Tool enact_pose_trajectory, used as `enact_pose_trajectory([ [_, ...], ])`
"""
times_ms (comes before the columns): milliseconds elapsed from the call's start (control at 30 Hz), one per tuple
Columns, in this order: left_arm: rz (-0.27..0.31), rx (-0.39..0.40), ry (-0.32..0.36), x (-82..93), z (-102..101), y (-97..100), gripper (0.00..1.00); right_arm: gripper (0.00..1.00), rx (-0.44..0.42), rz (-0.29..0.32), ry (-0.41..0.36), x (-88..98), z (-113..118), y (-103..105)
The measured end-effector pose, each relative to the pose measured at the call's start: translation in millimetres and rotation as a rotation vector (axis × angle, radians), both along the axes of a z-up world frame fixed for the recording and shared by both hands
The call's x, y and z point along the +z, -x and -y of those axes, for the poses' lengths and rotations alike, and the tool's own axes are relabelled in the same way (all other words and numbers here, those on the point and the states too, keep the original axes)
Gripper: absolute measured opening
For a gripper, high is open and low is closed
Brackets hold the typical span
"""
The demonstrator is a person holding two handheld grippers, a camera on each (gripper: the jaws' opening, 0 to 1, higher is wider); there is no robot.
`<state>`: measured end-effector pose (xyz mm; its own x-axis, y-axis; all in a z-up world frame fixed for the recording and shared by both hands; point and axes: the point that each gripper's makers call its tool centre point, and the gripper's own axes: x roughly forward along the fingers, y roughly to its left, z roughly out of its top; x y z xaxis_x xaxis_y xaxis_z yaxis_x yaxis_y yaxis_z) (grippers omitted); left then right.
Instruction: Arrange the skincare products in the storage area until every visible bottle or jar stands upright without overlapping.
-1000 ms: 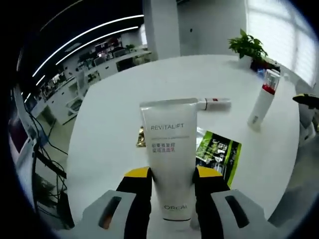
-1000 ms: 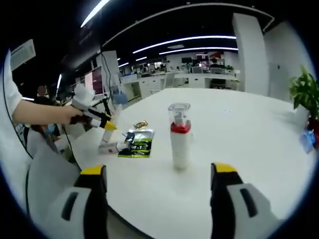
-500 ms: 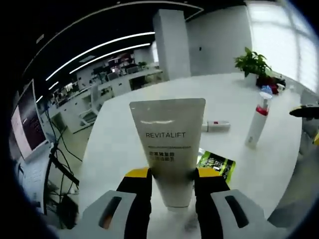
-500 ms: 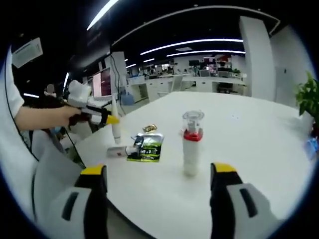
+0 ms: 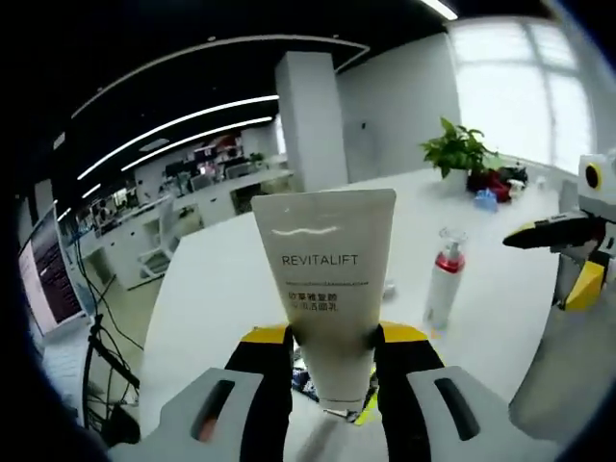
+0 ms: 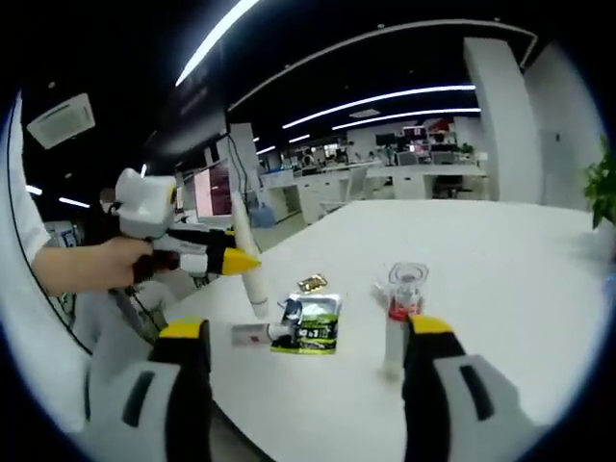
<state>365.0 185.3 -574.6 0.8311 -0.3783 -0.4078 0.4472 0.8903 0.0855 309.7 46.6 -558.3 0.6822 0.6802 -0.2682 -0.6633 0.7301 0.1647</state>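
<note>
White round table (image 6: 500, 250) (glossy); open-plan office desks (image 6: 385, 178) behind; ceiling light strips (image 5: 183, 120).

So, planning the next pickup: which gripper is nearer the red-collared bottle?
Right. The right gripper faces the bottle just ahead; the left gripper is off beside it, holding the tube.

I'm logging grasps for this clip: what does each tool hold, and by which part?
The left tool clamps the white Revitalift tube near its lower, cap end. The right tool holds nothing; its jaws stand wide apart.
</note>
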Motion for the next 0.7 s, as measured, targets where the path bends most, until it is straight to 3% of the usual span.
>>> enact_pose_trajectory([
  [67, -0.028, -0.016, 0.037, -7.2, 15.1, 8.2, 0.3, 0.81, 0.008, 0.007, -0.02, 6.2, -6.0, -1.5],
  [167, -0.045, -0.048, 0.036, -14.5, 32.2, 16.5, 0.3, 0.78, 0.028, 0.011, -0.036, 10.9, -16.2, -2.3],
  [467, -0.056, -0.125, 0.02, -22.0, 60.3, 32.7, 0.3, 0.64, 0.07, -0.002, -0.087, 16.0, -41.7, -5.0],
  [700, -0.047, -0.183, 0.008, -24.0, 77.9, 44.4, 0.3, 0.5, 0.12, -0.004, -0.047, 10.4, -56.9, -2.7],
])
